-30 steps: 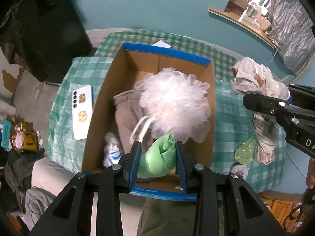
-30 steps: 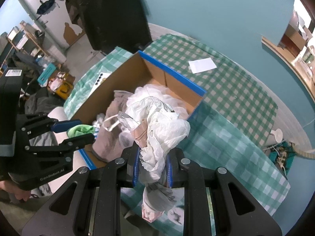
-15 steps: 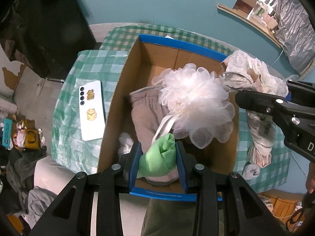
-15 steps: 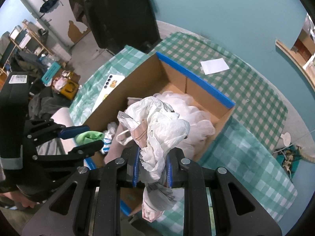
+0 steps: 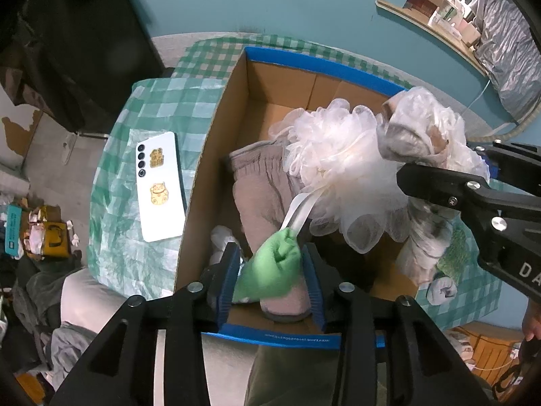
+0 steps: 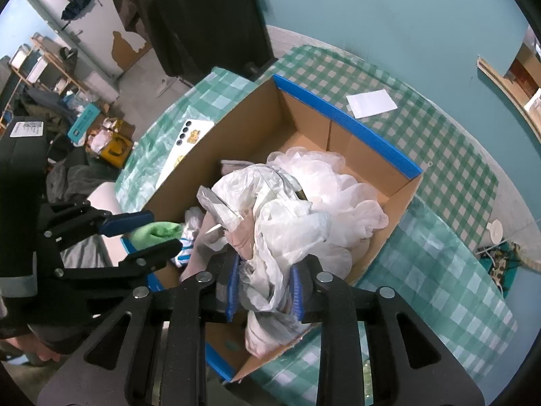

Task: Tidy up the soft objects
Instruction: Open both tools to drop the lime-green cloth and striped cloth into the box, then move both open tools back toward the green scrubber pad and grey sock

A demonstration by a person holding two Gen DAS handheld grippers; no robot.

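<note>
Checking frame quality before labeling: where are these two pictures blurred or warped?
Left wrist view: green cloth in the left tongs is smeared, the dark top-left background is blurred, and the box rim bows. Right wrist view: plastic bag is sharp; edges curve.

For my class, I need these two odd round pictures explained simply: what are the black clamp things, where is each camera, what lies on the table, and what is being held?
No robot here: a person holds a two-finger gripper in each hand, and a fisheye camera on each looks along its fingers. One picture is from the left hand, the other from the right.

The left gripper is shut on a rolled green cloth. The right gripper is shut on a crumpled white plastic bag. Both hover over an open cardboard box with blue-taped edges, which stands on a green checked tablecloth.

Inside the box lie a fluffy white mesh bath sponge and a folded grey-brown cloth. Beside the box lies a white phone with gold stickers; beyond it, a white paper slip.
</note>
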